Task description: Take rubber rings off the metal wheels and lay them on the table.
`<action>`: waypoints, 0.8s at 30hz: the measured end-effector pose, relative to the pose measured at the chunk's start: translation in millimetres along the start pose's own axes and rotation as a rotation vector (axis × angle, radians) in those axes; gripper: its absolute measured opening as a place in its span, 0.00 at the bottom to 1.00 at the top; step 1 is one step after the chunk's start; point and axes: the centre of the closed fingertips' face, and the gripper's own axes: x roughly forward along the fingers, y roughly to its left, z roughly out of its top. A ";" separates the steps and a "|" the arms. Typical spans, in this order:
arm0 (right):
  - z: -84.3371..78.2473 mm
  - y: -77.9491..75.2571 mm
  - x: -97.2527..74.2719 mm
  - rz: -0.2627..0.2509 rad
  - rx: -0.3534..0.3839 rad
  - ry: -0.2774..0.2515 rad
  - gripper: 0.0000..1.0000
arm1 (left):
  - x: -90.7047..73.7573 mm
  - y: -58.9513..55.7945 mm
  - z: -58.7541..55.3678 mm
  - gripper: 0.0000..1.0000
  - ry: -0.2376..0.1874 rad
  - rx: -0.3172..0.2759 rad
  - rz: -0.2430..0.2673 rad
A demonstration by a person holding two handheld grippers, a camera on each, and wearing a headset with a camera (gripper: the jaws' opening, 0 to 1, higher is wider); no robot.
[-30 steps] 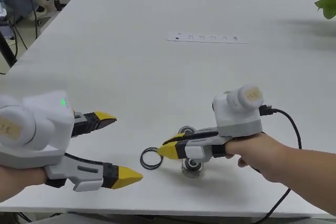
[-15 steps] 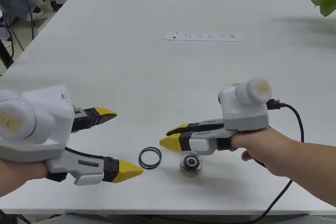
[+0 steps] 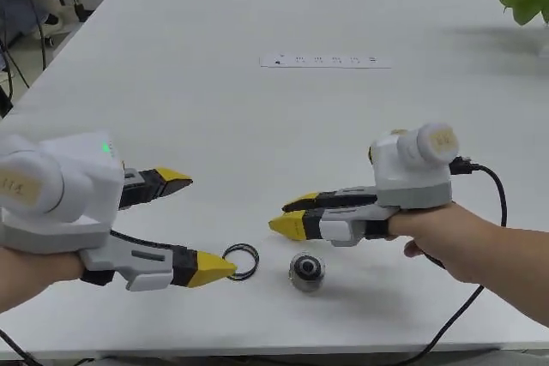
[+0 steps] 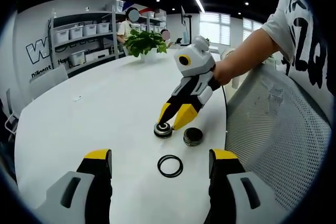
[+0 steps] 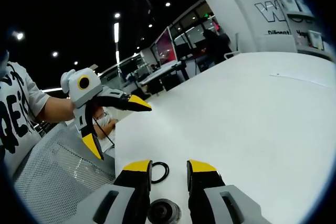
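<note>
The left gripper (image 3: 196,225) is hovering over the near edge of the white table (image 3: 257,126), its jaws spreading wide and gripping nothing. A black rubber ring (image 3: 243,261) is lying flat on the table just ahead of its yellow tips. The right gripper (image 3: 281,216) is pointing in from the other side, its jaws standing a narrow gap apart and carrying nothing. One metal wheel (image 3: 306,269) is sitting on the table just beneath it, near the ring. In the left gripper view, a second wheel (image 4: 163,129) is resting beside the first, under the right gripper's tips.
</note>
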 end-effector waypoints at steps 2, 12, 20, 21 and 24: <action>0.5 -2.6 -2.7 -0.008 -0.005 -0.003 0.25 | 1.0 1.7 1.6 0.74 -0.002 -0.001 0.000; 1.8 -16.4 -16.8 -0.056 -0.027 -0.019 0.27 | 7.6 8.5 7.2 0.74 -0.007 0.002 -0.001; 1.4 -24.0 -24.8 -0.084 -0.049 -0.021 0.28 | 15.0 13.3 14.3 0.73 -0.013 0.007 -0.006; 1.4 -24.8 -25.5 -0.087 -0.049 -0.021 0.29 | 15.9 13.8 15.2 0.73 -0.014 0.007 -0.007; 1.4 -28.3 -28.5 -0.099 -0.055 -0.021 0.29 | 19.5 15.0 18.0 0.73 -0.019 0.004 -0.009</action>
